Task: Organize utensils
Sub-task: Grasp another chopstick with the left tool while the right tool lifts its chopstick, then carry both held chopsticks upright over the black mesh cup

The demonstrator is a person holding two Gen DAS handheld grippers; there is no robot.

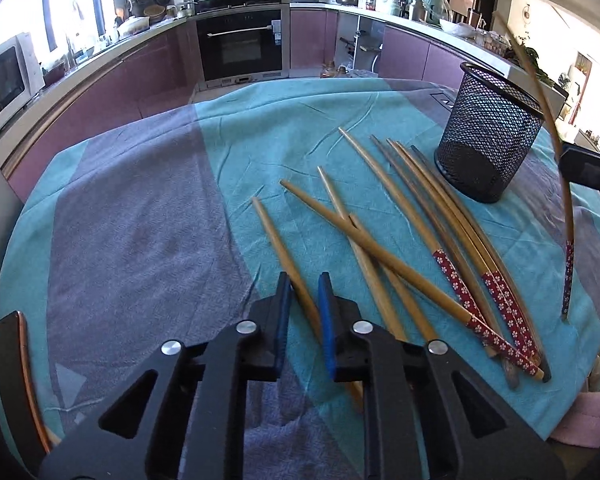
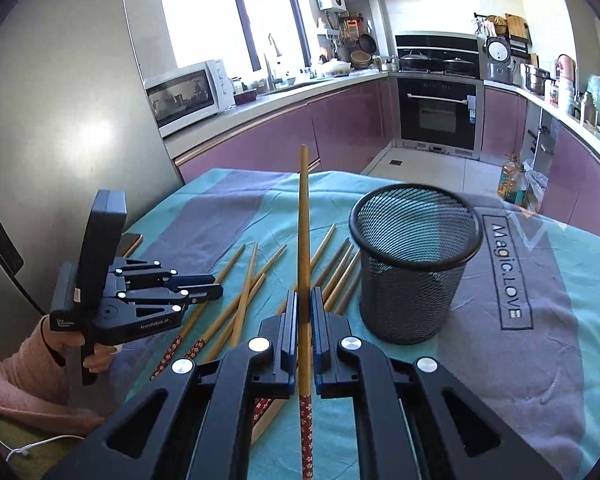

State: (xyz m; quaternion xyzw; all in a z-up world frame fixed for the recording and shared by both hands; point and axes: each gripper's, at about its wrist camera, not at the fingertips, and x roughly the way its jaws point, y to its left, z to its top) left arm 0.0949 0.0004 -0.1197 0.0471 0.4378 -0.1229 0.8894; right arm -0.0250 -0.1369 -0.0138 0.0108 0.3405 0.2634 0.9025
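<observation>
Clothed table (image 1: 148, 208) (chopsticks (image 1: 384, 216), mesh cup (image 1: 488, 136))

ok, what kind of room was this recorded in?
A home kitchen, most likely: a black built-in oven under a stovetop with pots, a white microwave on the counter, and purple base cabinets along the walls. The work happens on a cloth-covered table.

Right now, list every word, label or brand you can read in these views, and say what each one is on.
"Magic.LOVE" in a printed frame on the tablecloth.
"GenRoboAI", roughly; small white print on the side of the left gripper.
Small white label on that gripper's grip: too small to read.
Boxed print on the cloth behind the mesh cup: cut off, unreadable.
Oven panel markings: too blurred.
</observation>
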